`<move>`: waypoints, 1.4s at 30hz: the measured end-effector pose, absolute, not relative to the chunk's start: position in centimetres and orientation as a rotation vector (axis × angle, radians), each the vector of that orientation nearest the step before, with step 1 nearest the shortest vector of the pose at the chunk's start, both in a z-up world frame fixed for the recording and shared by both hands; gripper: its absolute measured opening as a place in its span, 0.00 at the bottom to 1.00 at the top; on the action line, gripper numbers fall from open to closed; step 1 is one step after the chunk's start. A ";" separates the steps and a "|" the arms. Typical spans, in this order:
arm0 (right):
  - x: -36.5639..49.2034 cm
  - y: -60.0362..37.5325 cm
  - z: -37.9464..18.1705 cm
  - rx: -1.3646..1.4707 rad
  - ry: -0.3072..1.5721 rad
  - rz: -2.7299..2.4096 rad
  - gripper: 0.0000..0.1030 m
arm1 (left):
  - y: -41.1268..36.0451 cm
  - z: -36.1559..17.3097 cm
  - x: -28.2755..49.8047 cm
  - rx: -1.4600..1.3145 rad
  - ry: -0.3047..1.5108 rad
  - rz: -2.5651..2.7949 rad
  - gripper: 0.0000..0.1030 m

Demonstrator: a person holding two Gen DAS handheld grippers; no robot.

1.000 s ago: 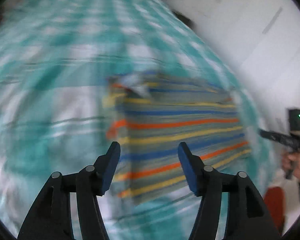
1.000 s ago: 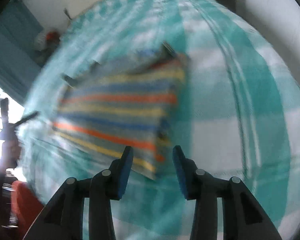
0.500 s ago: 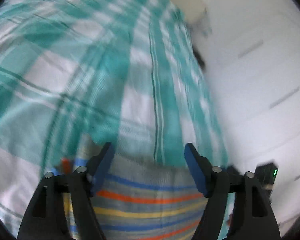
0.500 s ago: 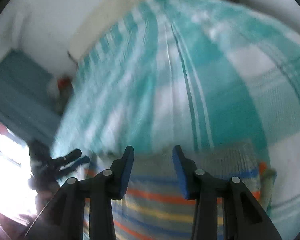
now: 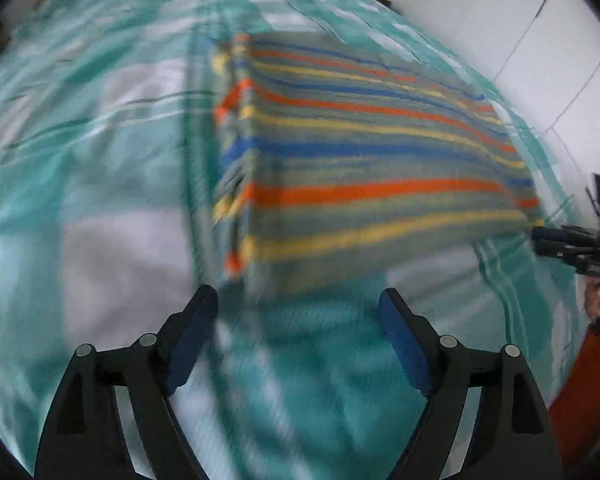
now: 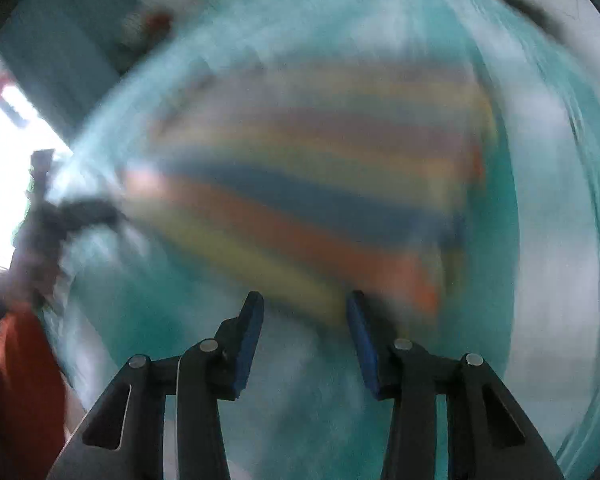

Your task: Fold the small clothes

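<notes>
Both views are pretty smeared. The right wrist one is the worst: heavy motion blur turns the striped cloth [image 6: 308, 184] into soft colour bands, and a blown-out white window patch [image 6: 4, 168] at the left edge is pure glare, so daylight comes in from there. The left wrist view is sharper, with stripes on the cloth [image 5: 372, 164] readable but streaky, and the teal checked bedsheet [image 5: 100, 140] blurred. Lighting is soft and even, no hard shadows. Fisheye bends everything, with dark vignetting at the corners.
</notes>
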State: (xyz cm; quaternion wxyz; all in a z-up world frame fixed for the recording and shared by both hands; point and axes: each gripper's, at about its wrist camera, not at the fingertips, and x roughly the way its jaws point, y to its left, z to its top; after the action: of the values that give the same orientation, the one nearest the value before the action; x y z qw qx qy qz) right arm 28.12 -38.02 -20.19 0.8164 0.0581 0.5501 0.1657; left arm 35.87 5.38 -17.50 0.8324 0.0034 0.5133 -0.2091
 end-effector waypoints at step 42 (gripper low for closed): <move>18.0 -34.0 -20.9 0.015 0.969 -0.076 0.67 | 0.9 -20.4 26.6 0.056 0.945 -0.200 0.99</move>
State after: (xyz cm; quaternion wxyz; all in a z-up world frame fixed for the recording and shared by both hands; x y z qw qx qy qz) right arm 17.97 -33.95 -20.88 0.8841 0.0070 0.4658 -0.0366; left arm 26.60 0.94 -20.37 0.8852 0.0270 0.4545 -0.0960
